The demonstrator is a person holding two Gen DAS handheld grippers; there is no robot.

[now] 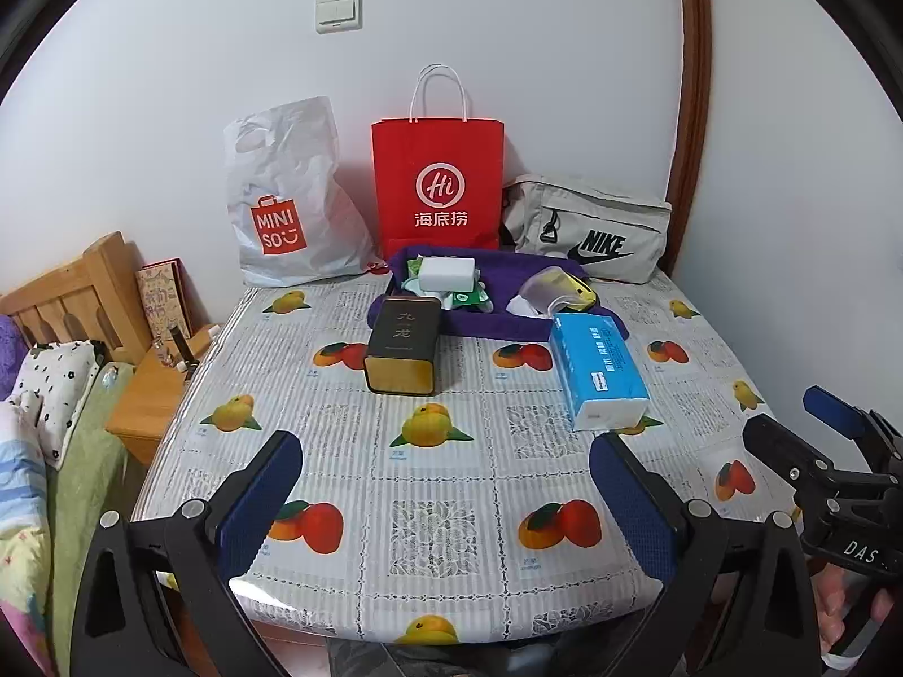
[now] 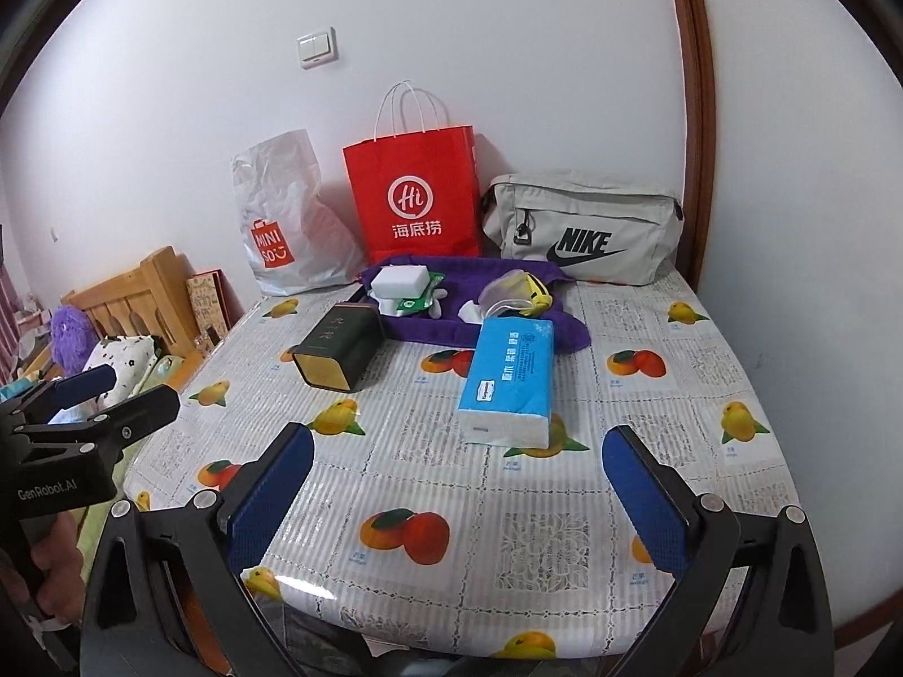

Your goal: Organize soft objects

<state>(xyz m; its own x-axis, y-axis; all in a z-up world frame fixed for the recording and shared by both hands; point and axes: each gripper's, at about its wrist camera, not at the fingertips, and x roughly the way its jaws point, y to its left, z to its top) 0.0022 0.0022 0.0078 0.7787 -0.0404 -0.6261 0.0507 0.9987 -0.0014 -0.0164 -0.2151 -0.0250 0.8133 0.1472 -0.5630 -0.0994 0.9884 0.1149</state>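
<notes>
Small table [image 1: 338,451] with a fruit-print plastic cloth, pushed against a white wall [image 1: 508,56], bed [image 1: 34,451] off to the left. The blue tissue pack [image 1: 598,372] lies flat on the cloth, long axis running toward the wall, white end facing us. Both the left gripper [image 1: 446,485] and right gripper [image 2: 457,485] hang wide open and empty, pack well ahead of them.

Black grippers [image 1: 446,499], blue ribbed pads [image 1: 257,499]
</notes>
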